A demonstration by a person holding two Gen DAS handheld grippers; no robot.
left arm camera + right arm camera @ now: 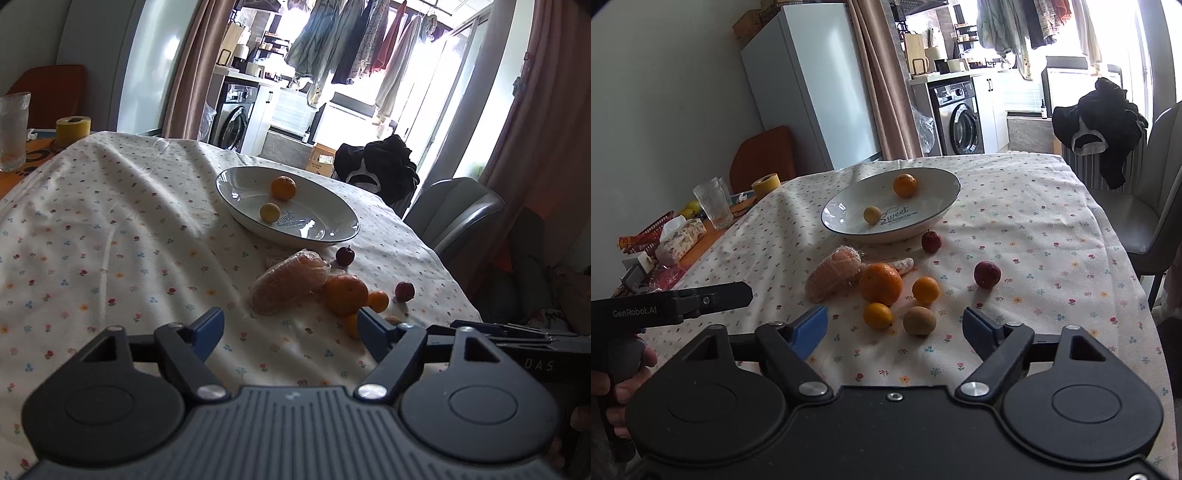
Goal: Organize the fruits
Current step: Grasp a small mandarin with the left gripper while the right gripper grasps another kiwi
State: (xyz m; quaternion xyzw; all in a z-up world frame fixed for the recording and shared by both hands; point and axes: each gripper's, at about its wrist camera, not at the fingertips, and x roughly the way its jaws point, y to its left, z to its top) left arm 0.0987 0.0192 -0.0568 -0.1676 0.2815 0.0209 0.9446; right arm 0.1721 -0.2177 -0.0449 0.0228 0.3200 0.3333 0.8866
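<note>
Cloth: we see a cream tablecloth (1015,221) printed with small flowers, creased and rumpled toward its left side.
Dish: an oval white dish (942,206) with a thin dark rim and glossy glaze, "Sweet" lettered on its floor, sits near the middle of the table.
In the dish: a dimpled orange (905,185) toward the far side and a smaller, smooth yellow fruit (872,214) nearer us; the two lie apart.
Loose fruit: in front of the dish we find peeled segments under crinkled clear wrap (833,273), a big round orange (881,283) touching that wrap, and a small orange (925,290) just beside it.
Nearest row: a small yellow-orange fruit (878,315) and a dull brown, rough-skinned round fruit (919,320).
Red fruit: one dark red ball (931,241) just beside the dish rim, a larger one (987,274) further right.
Left gripper (290,325): blue pads spread apart and empty, over bare cloth near the wrapped segments.
Right gripper (895,325): blue pads likewise parted, clamping nothing; the nearest row lies just beyond the gap.
Left edge: a ribbed glass (713,206) and a yellow tape roll (767,184).
</note>
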